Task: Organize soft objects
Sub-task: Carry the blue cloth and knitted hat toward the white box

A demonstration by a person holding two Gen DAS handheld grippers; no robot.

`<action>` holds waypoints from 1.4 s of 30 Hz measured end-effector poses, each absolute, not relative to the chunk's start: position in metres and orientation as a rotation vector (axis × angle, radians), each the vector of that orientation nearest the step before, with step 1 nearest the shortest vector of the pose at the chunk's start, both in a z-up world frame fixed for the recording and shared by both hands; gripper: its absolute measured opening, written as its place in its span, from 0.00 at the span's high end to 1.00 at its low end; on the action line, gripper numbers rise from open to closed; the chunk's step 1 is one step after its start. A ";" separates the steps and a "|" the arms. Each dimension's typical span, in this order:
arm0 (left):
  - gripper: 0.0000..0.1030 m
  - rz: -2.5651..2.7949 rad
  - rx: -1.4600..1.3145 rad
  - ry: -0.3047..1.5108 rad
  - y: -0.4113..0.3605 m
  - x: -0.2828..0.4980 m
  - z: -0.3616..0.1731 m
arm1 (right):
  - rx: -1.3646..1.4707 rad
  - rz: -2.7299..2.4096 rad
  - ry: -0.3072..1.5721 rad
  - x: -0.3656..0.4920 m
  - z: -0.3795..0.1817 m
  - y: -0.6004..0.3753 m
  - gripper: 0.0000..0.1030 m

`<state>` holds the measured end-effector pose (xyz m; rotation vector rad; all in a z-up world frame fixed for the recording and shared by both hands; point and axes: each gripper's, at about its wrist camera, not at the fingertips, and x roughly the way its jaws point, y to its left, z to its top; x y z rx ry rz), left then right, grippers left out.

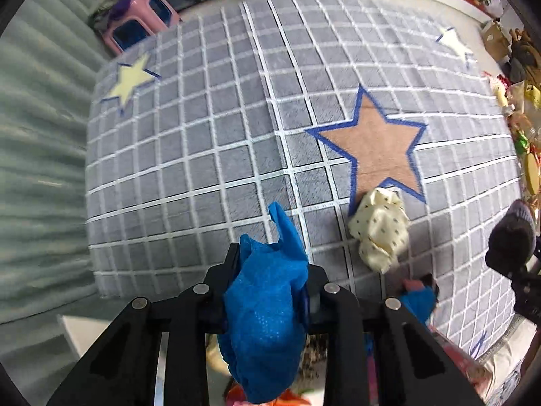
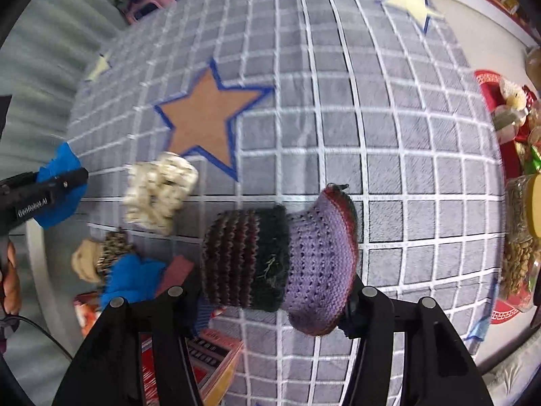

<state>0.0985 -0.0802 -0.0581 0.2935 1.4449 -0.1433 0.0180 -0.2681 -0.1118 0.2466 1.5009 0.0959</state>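
Observation:
My left gripper is shut on a blue mesh cloth and holds it above the grey checked rug. My right gripper is shut on a purple and dark striped knitted hat, also held above the rug. A cream dotted cloth lies crumpled on the rug by the lower point of the brown star; it also shows in the right wrist view. The left gripper with its blue cloth shows at the left edge of the right wrist view.
A second blue cloth, a tan and leopard-print soft item and boxes lie at the rug's near edge. A pink stool stands beyond the far left corner. Jars and clutter line the right side. Grey-green curtain hangs left.

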 end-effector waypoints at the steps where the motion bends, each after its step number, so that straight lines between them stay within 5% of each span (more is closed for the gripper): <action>1: 0.69 -0.147 0.278 1.431 -0.079 0.092 -0.047 | 0.254 0.100 1.488 0.018 -0.102 -0.269 0.43; 18: 0.69 -0.308 0.332 1.395 -0.022 -0.038 -0.004 | 0.218 0.153 1.355 -0.033 0.006 -0.221 0.43; 42: 0.69 -0.474 0.453 1.389 -0.010 -0.126 0.005 | 0.112 0.246 1.433 -0.116 0.013 -0.153 0.43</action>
